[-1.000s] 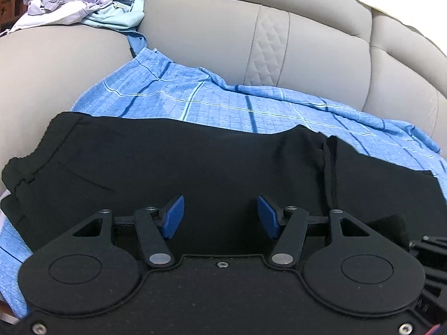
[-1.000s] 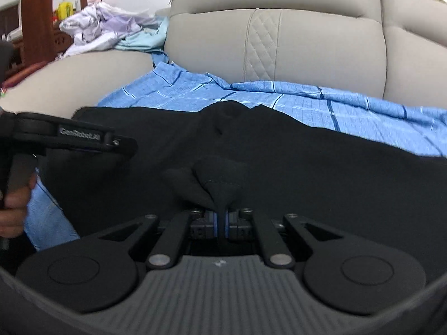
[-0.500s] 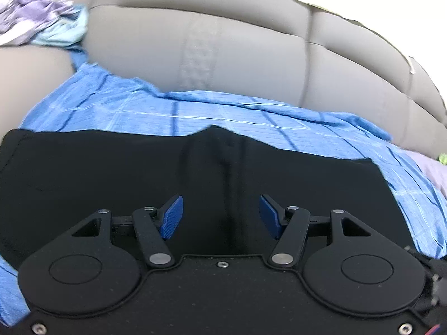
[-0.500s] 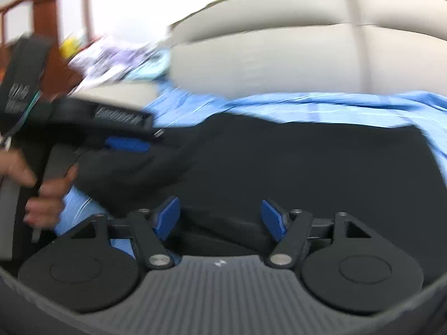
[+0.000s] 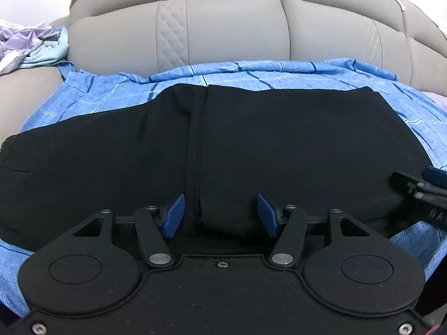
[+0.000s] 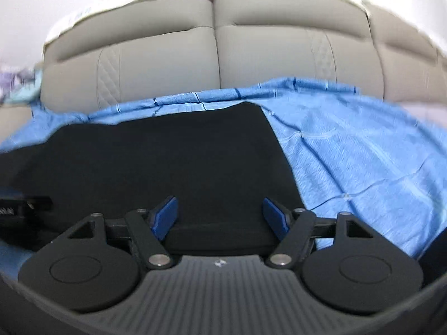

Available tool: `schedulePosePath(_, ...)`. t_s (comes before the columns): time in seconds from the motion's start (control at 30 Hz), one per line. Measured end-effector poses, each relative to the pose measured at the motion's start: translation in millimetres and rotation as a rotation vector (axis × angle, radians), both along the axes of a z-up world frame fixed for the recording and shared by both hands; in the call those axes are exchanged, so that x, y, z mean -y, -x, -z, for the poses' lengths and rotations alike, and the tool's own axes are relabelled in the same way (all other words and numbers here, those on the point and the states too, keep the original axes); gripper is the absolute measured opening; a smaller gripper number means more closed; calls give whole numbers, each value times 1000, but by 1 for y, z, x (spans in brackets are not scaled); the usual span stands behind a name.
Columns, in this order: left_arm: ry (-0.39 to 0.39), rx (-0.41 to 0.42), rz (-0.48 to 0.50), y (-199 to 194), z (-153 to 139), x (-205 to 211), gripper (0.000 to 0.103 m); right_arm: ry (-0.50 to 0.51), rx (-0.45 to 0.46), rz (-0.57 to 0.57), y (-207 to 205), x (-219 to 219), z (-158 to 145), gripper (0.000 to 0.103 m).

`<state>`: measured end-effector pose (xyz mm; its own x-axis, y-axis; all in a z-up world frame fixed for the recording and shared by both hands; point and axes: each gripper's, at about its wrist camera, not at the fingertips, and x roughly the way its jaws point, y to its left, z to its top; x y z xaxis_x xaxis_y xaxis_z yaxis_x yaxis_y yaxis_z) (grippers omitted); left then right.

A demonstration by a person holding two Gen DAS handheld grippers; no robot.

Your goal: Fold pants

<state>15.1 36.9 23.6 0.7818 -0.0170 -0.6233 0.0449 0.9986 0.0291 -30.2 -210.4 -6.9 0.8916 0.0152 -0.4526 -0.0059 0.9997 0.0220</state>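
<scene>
Your work surface is the seat of a grey sofa (image 5: 237, 28), covered by a blue checked sheet (image 5: 279, 75) that runs up to the sofa's backrest. A heap of pale clothes (image 5: 30, 47) lies at the sofa's far left end.

The right wrist view is blurred toward its edges, so the sheet's pattern there is hard to read. The near edge of the garment is hidden behind both gripper bodies.

The black pants (image 5: 279, 145) lie flat on the sheet, in front of the sofa backrest. A vertical fold edge runs down the middle of the cloth; the layering is hard to make out in the black.

Your left gripper (image 5: 220, 215) is released, pads spread above the pants. Your right gripper (image 6: 220, 215) is likewise released, holding nothing.
</scene>
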Motion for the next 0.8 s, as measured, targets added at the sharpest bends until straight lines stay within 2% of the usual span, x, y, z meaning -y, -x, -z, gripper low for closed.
schedulePosePath(0.07, 20, -6, -14, 0, 1, -1, 58, 47, 15, -4, 1, -4, 4, 84)
schedulePosePath(0.4, 28, 0, -21, -2, 1, -6, 60, 57, 65, -11, 6, -5, 12, 89)
schedulePosePath(0.53, 32, -18, -32, 0, -3, -7, 60, 53, 43, -16, 3, -3, 5, 91)
schedulePosePath(0.67, 76, -54, -40, 5, -8, -14, 60, 29, 98, -28, 11, -8, -8, 91)
schedulePosePath(0.8, 39, -45, -31, 7, -5, -11, 60, 22, 94, -34, 4, -17, -9, 92)
